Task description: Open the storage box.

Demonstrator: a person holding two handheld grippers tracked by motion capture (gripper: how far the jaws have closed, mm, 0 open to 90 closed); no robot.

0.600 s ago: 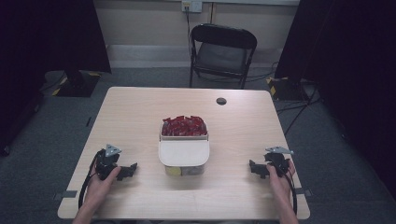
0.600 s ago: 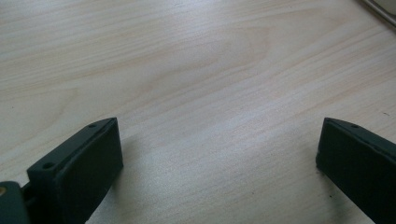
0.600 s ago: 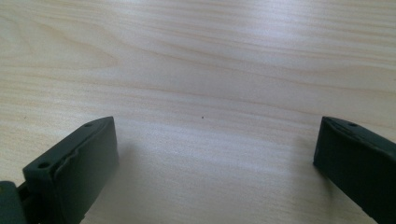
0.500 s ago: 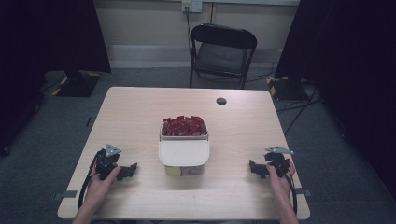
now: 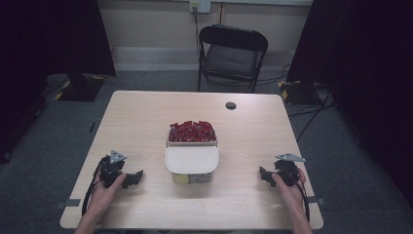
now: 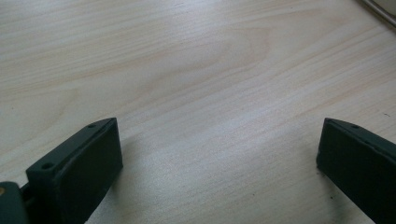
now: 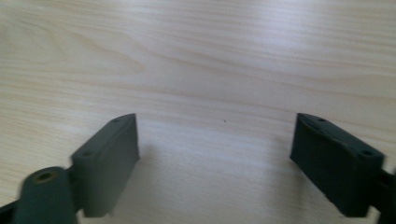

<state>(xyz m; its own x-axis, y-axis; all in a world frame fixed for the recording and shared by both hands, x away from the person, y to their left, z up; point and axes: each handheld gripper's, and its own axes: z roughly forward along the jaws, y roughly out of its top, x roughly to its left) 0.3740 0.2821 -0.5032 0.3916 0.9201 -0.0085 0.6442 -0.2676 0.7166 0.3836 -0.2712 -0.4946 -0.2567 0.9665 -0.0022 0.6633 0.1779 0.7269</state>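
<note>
A clear plastic container [image 5: 191, 158] stands in the middle of the wooden table [image 5: 146, 122]. Its far half is packed with red packets [image 5: 192, 131], and a white lid [image 5: 191, 159] covers its near half. My left gripper [image 5: 134, 177] rests on the table to the container's left, open, nothing between its jaws. In the left gripper view the jaws stand wide apart over bare wood [image 6: 219, 116]. My right gripper [image 5: 264, 175] rests to the container's right, also open and empty, its jaws spread over bare wood [image 7: 215, 116].
A small dark round hole [image 5: 231, 105] sits in the table's far right part. A black folding chair [image 5: 233, 53] stands beyond the far edge. Cables trail from both grippers toward the near edge. Dark curtains flank the room.
</note>
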